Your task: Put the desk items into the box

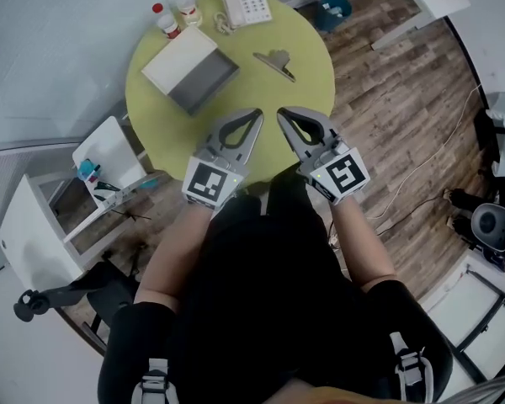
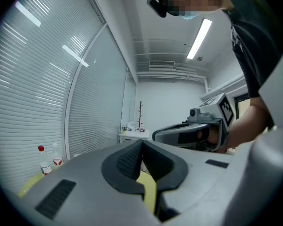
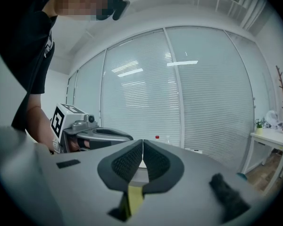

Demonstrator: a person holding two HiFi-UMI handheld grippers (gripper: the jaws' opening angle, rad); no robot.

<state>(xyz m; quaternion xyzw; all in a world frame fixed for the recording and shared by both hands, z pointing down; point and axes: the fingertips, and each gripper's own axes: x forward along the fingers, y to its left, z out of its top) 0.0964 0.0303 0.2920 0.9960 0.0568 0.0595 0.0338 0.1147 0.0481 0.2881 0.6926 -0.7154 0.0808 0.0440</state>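
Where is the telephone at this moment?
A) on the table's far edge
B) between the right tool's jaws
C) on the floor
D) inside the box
A: the telephone sits on the table at its far edge, outside the box.

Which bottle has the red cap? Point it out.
The left bottle, next to the box, has the red cap; the other bottle, nearer the telephone, has a pale cap.
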